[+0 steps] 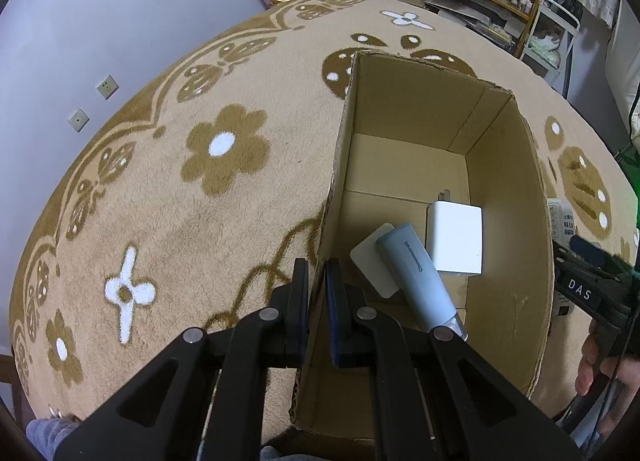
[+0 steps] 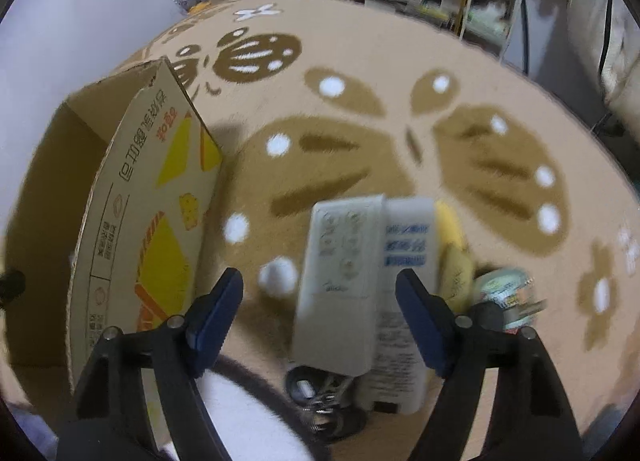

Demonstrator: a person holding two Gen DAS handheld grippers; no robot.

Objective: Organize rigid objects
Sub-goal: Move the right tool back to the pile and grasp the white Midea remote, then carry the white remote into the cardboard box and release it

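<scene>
Our left tongs (image 1: 317, 293) pinching the open brown cardboard box (image 1: 520, 197) by its near wall, our right tongs (image 2: 320, 301) spread wide over the white rectangular remote control (image 2: 340, 285) beside that box

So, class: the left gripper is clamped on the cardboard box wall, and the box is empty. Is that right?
Not quite. The left gripper does clamp the cardboard box wall, but the left wrist view shows a white charger, a pale blue tube and a white card inside.
</scene>
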